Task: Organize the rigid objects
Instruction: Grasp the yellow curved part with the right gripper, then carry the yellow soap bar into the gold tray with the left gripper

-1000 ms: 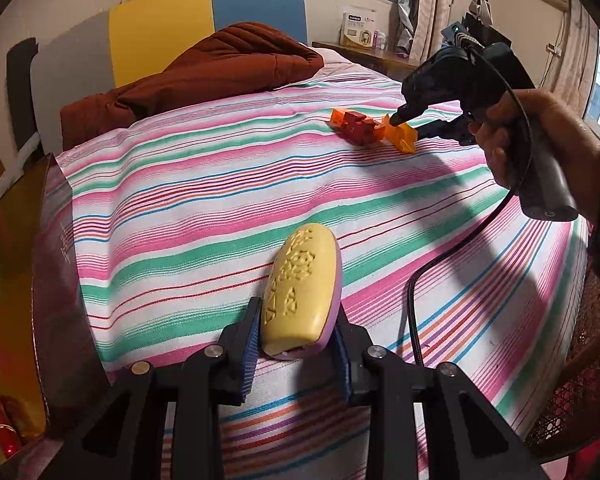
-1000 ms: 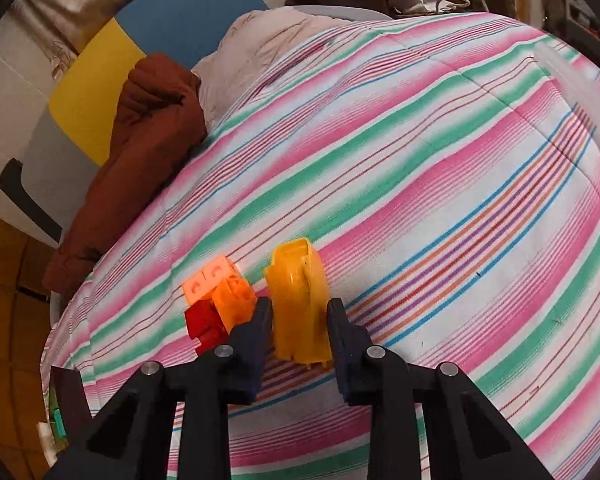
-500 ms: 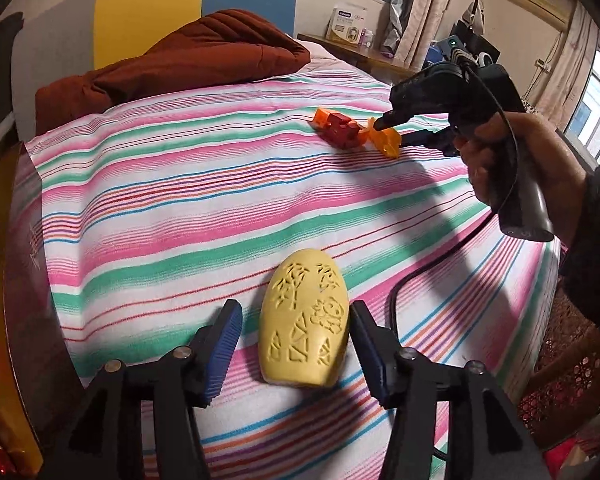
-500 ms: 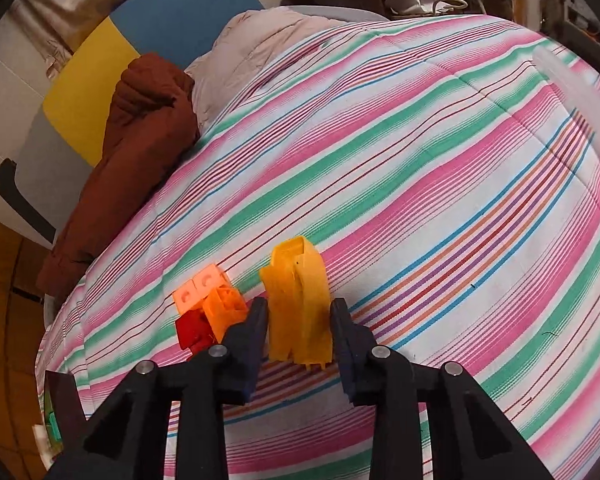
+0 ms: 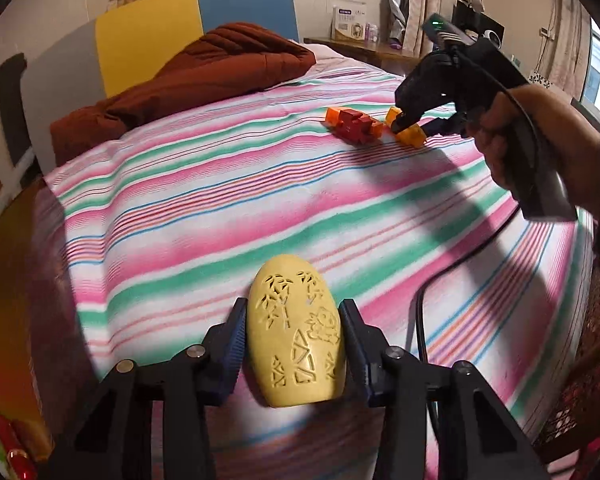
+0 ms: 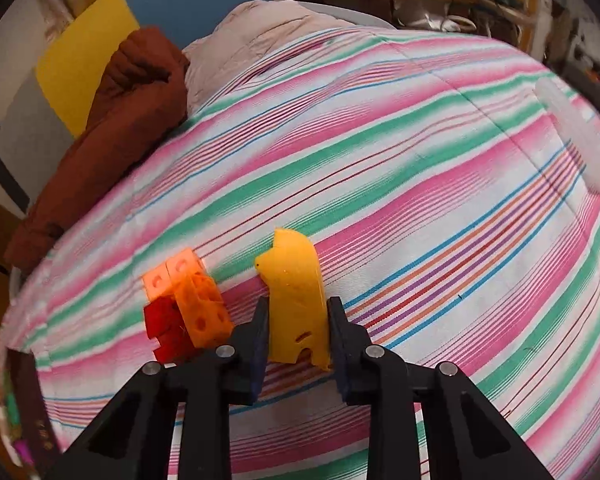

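Observation:
A yellow oval piece with cut-out patterns (image 5: 296, 336) lies flat, face up, on the striped bedspread (image 5: 220, 200). My left gripper (image 5: 292, 320) straddles it, and its jaws are closing, with the pads against both long sides. Farther back, my right gripper (image 5: 414, 124), held by a hand (image 5: 540, 140), points down at an orange-yellow plastic piece (image 5: 412, 136). In the right wrist view that gripper (image 6: 296, 320) is shut on the orange-yellow piece (image 6: 296, 284), which stands on the bedspread. A cluster of red and orange blocks (image 6: 184, 308) sits just left of it, apart from the fingers.
A brown quilt (image 5: 204, 72) is heaped against the yellow and blue headboard (image 5: 192, 24). A dark box (image 5: 16, 320) with colourful items stands at the bed's left edge. The right gripper's cable (image 5: 460, 272) hangs over the bed. A white translucent object (image 6: 580, 136) lies far right.
The oval piece, earlier gripped on its edge, was let go and now lies flat. The left jaws opened wide, then came in against it. The right gripper rolled slightly with the orange-yellow piece.

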{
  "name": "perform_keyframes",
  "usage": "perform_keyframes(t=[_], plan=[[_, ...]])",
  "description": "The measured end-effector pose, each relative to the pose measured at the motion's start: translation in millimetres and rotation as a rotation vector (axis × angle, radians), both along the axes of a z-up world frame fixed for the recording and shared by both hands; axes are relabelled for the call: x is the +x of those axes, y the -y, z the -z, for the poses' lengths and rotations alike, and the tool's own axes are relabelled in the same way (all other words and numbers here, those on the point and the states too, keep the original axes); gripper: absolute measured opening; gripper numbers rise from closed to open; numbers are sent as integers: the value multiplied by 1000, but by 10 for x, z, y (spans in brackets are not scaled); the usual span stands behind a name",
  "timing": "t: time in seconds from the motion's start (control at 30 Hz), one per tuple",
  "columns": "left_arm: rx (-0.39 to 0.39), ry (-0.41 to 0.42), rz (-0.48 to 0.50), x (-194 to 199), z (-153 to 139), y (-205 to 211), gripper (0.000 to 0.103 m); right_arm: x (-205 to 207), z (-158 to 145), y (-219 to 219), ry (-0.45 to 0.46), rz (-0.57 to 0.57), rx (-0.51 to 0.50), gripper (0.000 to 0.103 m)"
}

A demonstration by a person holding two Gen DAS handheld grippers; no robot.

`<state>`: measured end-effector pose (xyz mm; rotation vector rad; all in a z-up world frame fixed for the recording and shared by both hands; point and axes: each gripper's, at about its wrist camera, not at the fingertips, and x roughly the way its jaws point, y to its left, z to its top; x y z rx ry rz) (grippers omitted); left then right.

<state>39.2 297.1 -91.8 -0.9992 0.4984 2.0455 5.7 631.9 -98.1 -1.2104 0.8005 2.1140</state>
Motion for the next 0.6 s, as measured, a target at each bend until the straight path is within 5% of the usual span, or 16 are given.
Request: perform_keyframes(t=[0.23,0.6], plan=[[-2,-18,42,379,-56,439,45,-34,4,73,18,-11,12,28],[19,3,-12,424,-109,682,45,-114,34,210,84,-74,133,28]])
